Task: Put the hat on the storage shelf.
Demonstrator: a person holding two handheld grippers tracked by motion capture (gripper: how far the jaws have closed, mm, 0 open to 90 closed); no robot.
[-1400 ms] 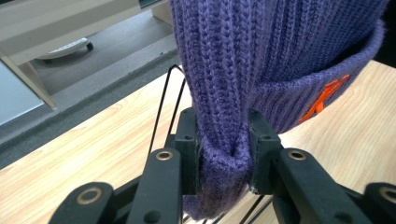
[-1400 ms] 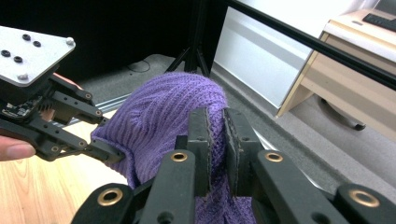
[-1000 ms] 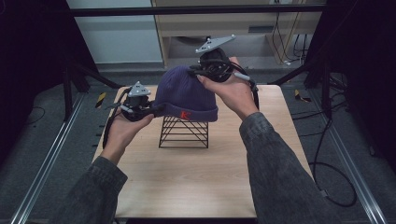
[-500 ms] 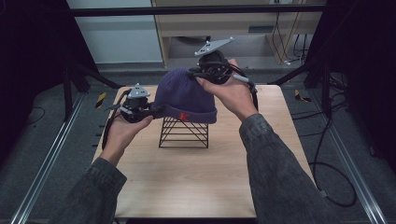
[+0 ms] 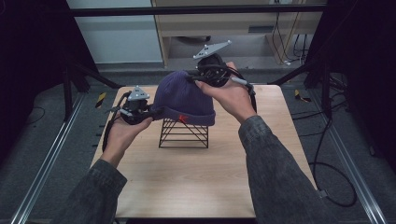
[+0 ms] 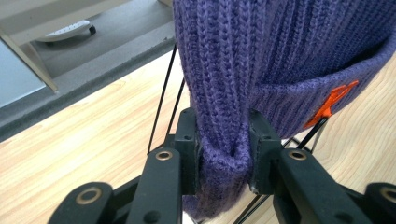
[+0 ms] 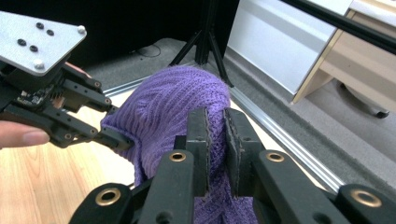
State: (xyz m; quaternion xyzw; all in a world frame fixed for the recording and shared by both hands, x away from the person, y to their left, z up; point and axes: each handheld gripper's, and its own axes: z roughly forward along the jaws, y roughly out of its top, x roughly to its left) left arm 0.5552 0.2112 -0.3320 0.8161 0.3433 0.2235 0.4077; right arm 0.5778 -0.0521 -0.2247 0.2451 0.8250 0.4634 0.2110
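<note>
A dim room is seen around the table (image 5: 196, 186), a light wood-grain top standing on grey carpet. Behind the table a pale cabinet (image 5: 224, 28) with an open shelf is set against the far wall, and a whitish panel (image 5: 112, 32) is seen to the cabinet's left. Metal rails (image 5: 42, 163) run along the floor on both sides of the table, and dark stands with loose cables are placed beyond them. Yellow-and-black tape marks (image 5: 100, 99) are stuck to the floor just off the table's far corners.

Near the far middle of the table a black wire rack (image 5: 183, 134) is stood, and a purple knitted hat (image 5: 184, 98) is draped over its top. The hat's folded cuff hangs just above the rack's upper bars.

The left gripper (image 5: 152, 112) is held at the hat's left edge; in the left gripper view its jaws are clenched on a bunched fold of the cuff (image 6: 224, 154). The right gripper (image 5: 191, 77) is held at the hat's far top; in the right gripper view its jaws are pinched on a ridge of the knit at the crown (image 7: 215, 130).

A small orange tag (image 6: 334, 100) is sewn on the cuff, on the side facing the person. Its mark cannot be read as letters. No other writing can be made out.
</note>
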